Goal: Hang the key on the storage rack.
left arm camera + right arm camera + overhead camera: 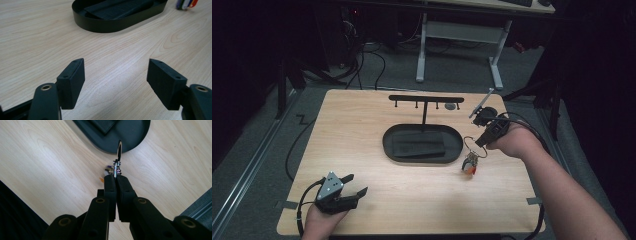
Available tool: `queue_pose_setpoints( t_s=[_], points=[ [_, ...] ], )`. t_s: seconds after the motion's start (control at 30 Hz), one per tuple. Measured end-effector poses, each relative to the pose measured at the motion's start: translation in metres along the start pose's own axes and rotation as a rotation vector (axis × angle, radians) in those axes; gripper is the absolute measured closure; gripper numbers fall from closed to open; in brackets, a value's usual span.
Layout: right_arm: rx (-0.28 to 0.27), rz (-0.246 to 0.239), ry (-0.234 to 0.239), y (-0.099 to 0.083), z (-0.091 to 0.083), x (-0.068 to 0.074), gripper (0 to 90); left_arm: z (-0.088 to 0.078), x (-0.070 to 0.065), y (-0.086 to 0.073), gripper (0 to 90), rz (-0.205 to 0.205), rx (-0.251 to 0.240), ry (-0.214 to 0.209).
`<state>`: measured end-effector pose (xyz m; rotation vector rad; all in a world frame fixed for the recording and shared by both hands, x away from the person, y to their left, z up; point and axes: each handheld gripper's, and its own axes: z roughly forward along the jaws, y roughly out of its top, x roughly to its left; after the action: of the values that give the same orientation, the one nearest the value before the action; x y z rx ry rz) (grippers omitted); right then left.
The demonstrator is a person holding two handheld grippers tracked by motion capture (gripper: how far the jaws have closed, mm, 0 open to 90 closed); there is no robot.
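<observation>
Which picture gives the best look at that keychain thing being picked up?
The high view: the keychain hangs whole below the right hand-held gripper. The right gripper view shows its ring edge-on; the left gripper view catches a colourful corner.

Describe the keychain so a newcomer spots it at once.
Start at the black oval tray mid-table, then look just off its right end. The keychain hangs there from the right gripper, clamped by its metal ring. It is the one small colourful, orange-tipped thing among black items.
</observation>
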<state>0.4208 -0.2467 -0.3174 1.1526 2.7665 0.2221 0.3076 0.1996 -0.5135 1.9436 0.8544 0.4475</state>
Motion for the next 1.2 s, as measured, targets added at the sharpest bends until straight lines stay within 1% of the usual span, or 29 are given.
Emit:
queue_pose_setpoints(
  t_s=[0.03, 0.13, 0.17, 0.23, 0.27, 0.3, 0.33, 0.43, 0.47, 0.5, 0.57, 0.6, 0.67, 0.77, 0.8, 0.83, 0.87, 0.9, 0.97, 1.0, 1.1, 1.2],
  points=[
    [0.0, 0.0, 0.0, 0.0, 0.0, 0.0, 88.0, 0.0, 0.0, 0.0, 31.0, 0.0, 0.0, 0.0],
    [-0.02, 0.01, 0.009, 0.003, -0.009, -0.004, 88.0, 0.001, 0.0, 0.001, 31.0, 0.002, 0.0, -0.005],
    [-0.02, 0.01, 0.009, 0.003, -0.009, -0.004, 88.0, 0.001, 0.0, 0.001, 31.0, 0.002, 0.0, -0.005],
    [-0.027, 0.023, 0.008, 0.005, -0.015, -0.006, 88.0, 0.0, 0.0, 0.001, 31.0, 0.003, 0.003, -0.006],
    [-0.036, 0.013, 0.005, 0.006, -0.016, -0.007, 88.0, 0.0, 0.0, 0.0, 31.0, 0.003, 0.0, -0.004],
    [-0.036, 0.013, 0.005, 0.006, -0.016, -0.007, 88.0, 0.0, 0.0, 0.0, 31.0, 0.003, 0.0, -0.004],
    [-0.039, 0.029, 0.005, 0.007, -0.019, -0.007, 88.0, -0.001, 0.0, 0.0, 31.0, 0.007, 0.003, -0.004],
    [-0.045, 0.019, -0.001, 0.01, -0.022, -0.007, 88.0, -0.002, -0.001, 0.0, 31.0, 0.005, -0.002, -0.008],
    [-0.044, 0.026, -0.002, 0.011, -0.024, -0.005, 88.0, -0.002, -0.002, 0.001, 31.0, 0.004, -0.005, -0.008],
    [-0.046, 0.015, -0.006, 0.012, -0.025, -0.005, 88.0, -0.002, -0.003, 0.001, 31.0, 0.006, -0.005, -0.007],
    [-0.047, 0.028, -0.007, 0.015, -0.028, -0.004, 88.0, -0.003, -0.004, 0.001, 31.0, 0.011, -0.004, -0.009],
    [-0.051, 0.018, -0.011, 0.016, -0.029, -0.005, 88.0, -0.003, -0.005, 0.001, 31.0, 0.011, -0.006, -0.01],
    [-0.057, 0.025, -0.012, 0.019, -0.029, -0.006, 88.0, -0.003, -0.006, 0.001, 31.0, 0.013, -0.004, -0.01],
    [-0.051, 0.034, -0.015, 0.023, -0.028, -0.006, 88.0, -0.005, -0.007, 0.001, 31.0, 0.022, -0.003, -0.011],
    [-0.055, 0.023, -0.019, 0.026, -0.027, -0.007, 88.0, -0.005, -0.008, 0.002, 31.0, 0.026, -0.006, -0.011],
    [-0.055, 0.023, -0.019, 0.026, -0.027, -0.007, 88.0, -0.005, -0.008, 0.002, 31.0, 0.029, -0.01, -0.011],
    [-0.058, 0.028, -0.021, 0.03, -0.026, -0.007, 88.0, -0.004, -0.007, 0.003, 31.0, 0.025, -0.011, -0.014],
    [-0.06, 0.018, -0.02, 0.032, -0.026, -0.008, 88.0, -0.004, -0.007, 0.003, 31.0, 0.025, -0.011, -0.014],
    [-0.061, 0.039, -0.021, 0.036, -0.027, -0.009, 88.0, -0.002, -0.007, 0.003, 31.0, 0.026, -0.009, -0.016],
    [-0.071, 0.017, -0.019, 0.039, -0.026, -0.011, 88.0, 0.0, -0.006, 0.003, 31.0, 0.028, -0.002, -0.019],
    [-0.067, 0.018, -0.019, 0.043, -0.026, -0.014, 88.0, 0.002, -0.006, 0.003, 31.0, 0.027, 0.004, -0.022],
    [-0.068, 0.033, -0.017, 0.051, -0.024, -0.021, 88.0, 0.003, -0.007, 0.002, 31.0, 0.037, 0.011, -0.022]
  ],
)
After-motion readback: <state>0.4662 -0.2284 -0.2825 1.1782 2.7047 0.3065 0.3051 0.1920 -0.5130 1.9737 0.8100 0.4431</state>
